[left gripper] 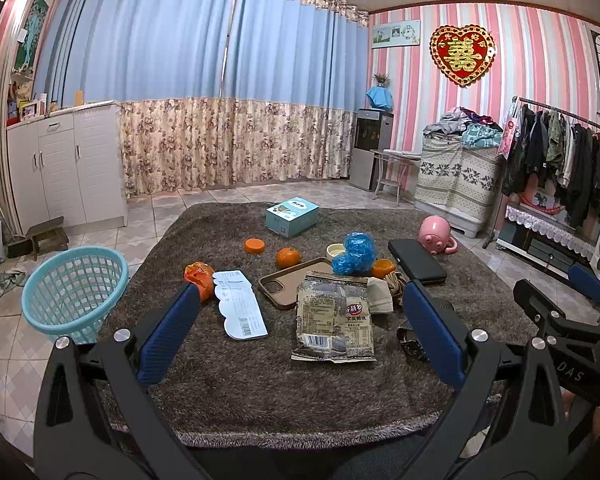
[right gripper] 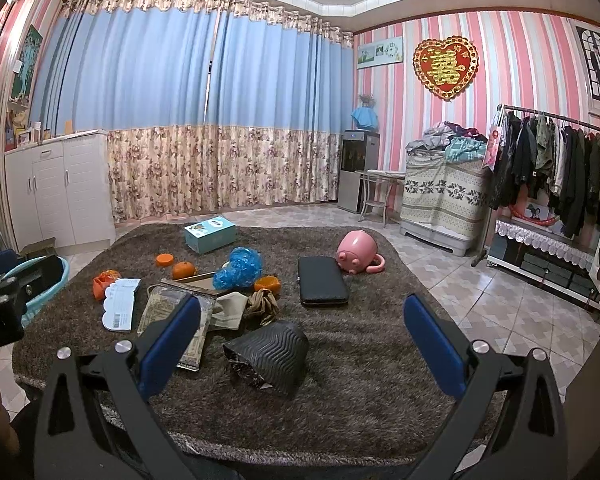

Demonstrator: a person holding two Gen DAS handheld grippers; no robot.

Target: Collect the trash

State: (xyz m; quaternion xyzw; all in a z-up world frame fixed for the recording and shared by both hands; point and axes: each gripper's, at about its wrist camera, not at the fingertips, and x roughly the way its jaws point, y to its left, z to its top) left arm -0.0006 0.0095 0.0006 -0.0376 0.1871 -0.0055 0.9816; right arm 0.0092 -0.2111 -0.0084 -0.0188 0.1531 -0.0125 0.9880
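Trash lies on a brown shaggy table cover (left gripper: pixel 260 392): a flattened snack wrapper (left gripper: pixel 334 316), a white paper slip with a barcode (left gripper: pixel 240 304), an orange crumpled wrapper (left gripper: pixel 198 276), a blue plastic bag (left gripper: pixel 354 254), a beige tissue (left gripper: pixel 380 294) and a black ribbed wrapper (right gripper: pixel 270 354). A light blue mesh basket (left gripper: pixel 74 290) stands on the floor to the left. My left gripper (left gripper: pixel 300 332) is open and empty, just above the snack wrapper. My right gripper (right gripper: pixel 300 338) is open and empty, above the black ribbed wrapper.
Also on the cover are a teal box (left gripper: pixel 292 216), a tangerine (left gripper: pixel 288 257), an orange lid (left gripper: pixel 254 246), a brown phone case (left gripper: pixel 288 284), a black wallet (left gripper: pixel 416 261) and a pink pig mug (left gripper: pixel 436 234). A white cabinet (left gripper: pixel 64 168) stands at the left.
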